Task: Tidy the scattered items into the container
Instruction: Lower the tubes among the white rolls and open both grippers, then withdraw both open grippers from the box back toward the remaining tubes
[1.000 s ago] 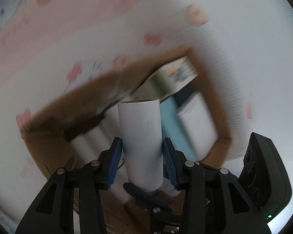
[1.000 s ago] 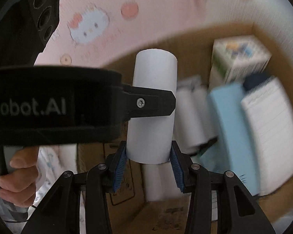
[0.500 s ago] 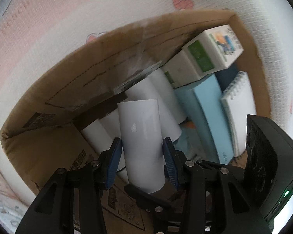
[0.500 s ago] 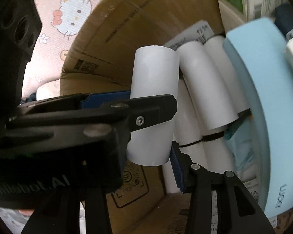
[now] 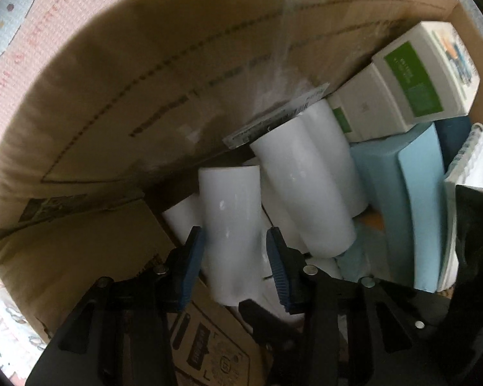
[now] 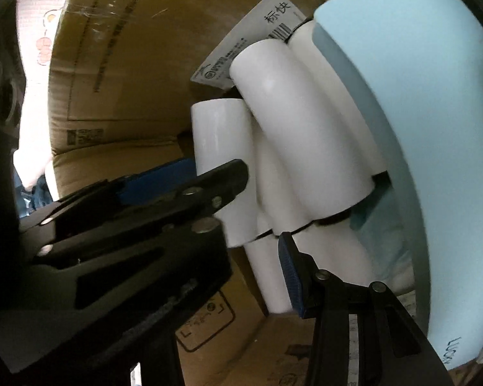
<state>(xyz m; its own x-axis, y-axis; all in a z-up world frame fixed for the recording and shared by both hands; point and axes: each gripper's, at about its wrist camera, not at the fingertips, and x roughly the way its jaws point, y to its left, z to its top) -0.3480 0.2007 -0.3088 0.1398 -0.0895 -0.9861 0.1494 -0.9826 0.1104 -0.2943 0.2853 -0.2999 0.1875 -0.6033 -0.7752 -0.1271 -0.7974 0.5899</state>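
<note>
- My left tongs pinch the white roll near its lower end. The blue pad on one side lies against it, and the other pad sits close at its far edge. These jaws have just closed a little further on the roll.
- My right tongs reach in from the side. Only one blue pad shows, and it stands a little apart from the roll's end. The other finger is hidden behind my left tongs, so I cannot tell whether this pair is pinching anything.
- The roll is inside the cardboard box, low between its brown walls. It sits just beside the white rolls already packed there.
- A barcode card leans on the wall behind those rolls.
- Further along lie a light blue pad, white cartons with green labels and a spiral notebook, all in the box.
- A pink patterned mat shows outside the rim.
</note>
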